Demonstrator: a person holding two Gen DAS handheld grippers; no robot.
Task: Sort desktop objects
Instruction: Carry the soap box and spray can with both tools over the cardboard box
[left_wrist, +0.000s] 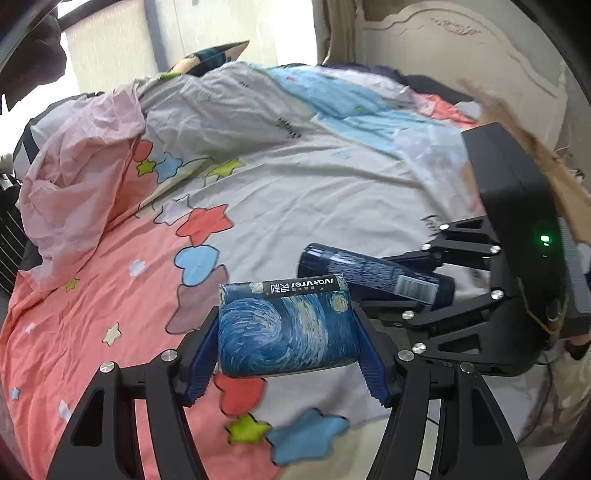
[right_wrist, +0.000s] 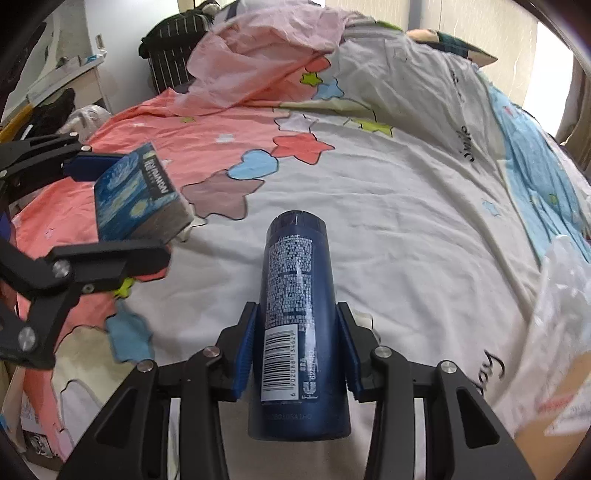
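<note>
A tissue pack (left_wrist: 288, 328) with a blue swirling starry print sits clamped between the blue pads of my left gripper (left_wrist: 286, 350), held above the bed. The right wrist view shows the same pack (right_wrist: 138, 195) at the left, in the left gripper (right_wrist: 122, 206). My right gripper (right_wrist: 297, 350) is shut on a dark blue cylindrical bottle (right_wrist: 295, 321) with white print and a barcode, its cap end pointing away. From the left wrist view the bottle (left_wrist: 376, 275) lies across, just behind the pack, with the right gripper (left_wrist: 424, 284) holding it from the right.
A bed with a quilt (left_wrist: 295, 192) in white, salmon and light blue with star shapes fills both views. A crumpled pink sheet (left_wrist: 81, 177) lies at its far side. A carved headboard (left_wrist: 461, 48) stands behind. A clear plastic bag (right_wrist: 557, 332) lies at the right, a black striped suitcase (right_wrist: 170, 55) beyond.
</note>
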